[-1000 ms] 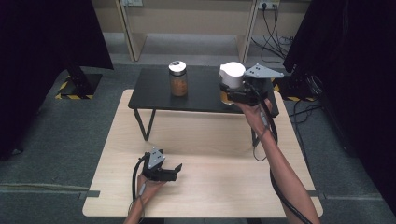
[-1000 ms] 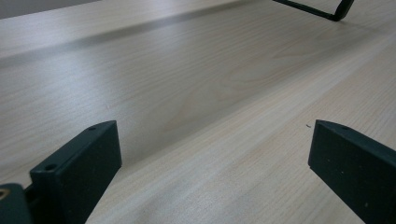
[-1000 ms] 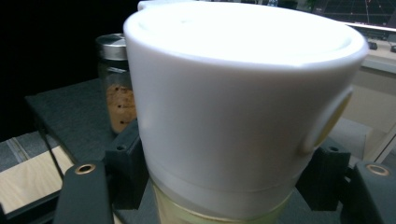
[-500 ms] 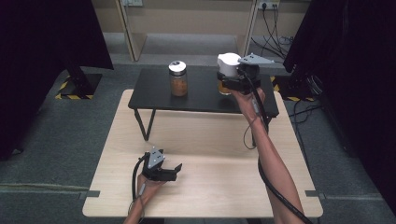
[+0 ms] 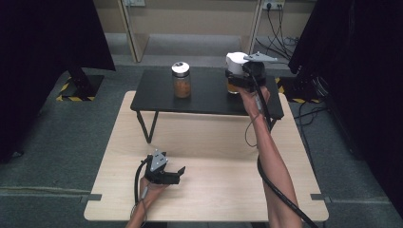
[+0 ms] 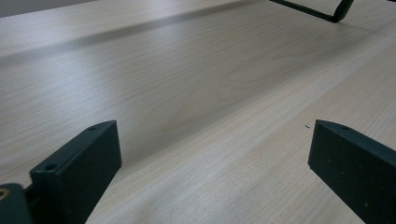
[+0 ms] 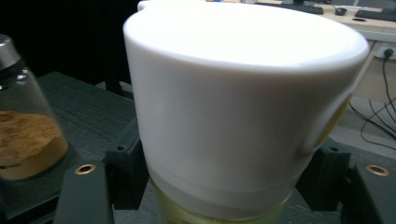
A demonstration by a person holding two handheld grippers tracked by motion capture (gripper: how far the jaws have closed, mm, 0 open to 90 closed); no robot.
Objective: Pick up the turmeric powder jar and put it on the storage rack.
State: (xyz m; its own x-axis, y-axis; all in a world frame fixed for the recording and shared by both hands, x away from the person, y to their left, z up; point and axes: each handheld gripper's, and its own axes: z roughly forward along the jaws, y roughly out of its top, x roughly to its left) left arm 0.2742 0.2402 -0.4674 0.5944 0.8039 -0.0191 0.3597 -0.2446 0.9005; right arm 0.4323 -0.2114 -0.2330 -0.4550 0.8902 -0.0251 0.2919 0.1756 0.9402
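My right gripper (image 5: 237, 80) is shut on a container with a big white cap (image 5: 234, 61) and a yellowish body, over the right part of the black stand (image 5: 209, 97). In the right gripper view the white cap (image 7: 233, 107) looms close, and the black jaws clamp the body just below it on both sides. I cannot tell whether its base touches the stand. A glass jar (image 5: 181, 80) of brown powder with a silver lid stands upright to the left on the stand, also at the left edge (image 7: 23, 126). My left gripper (image 5: 178, 172) rests open on the wooden table (image 5: 214, 156); nothing lies between its jaws (image 6: 210, 154).
The low black stand sits on thin metal legs (image 5: 148, 127) at the far half of the wooden table. Dark curtains hang at both sides. Cables and a wall socket (image 5: 271, 7) lie behind the table, and grey carpet surrounds it.
My right gripper has carried the white-capped container a little farther back over the black stand. The left gripper and the powder jar have stayed in place.
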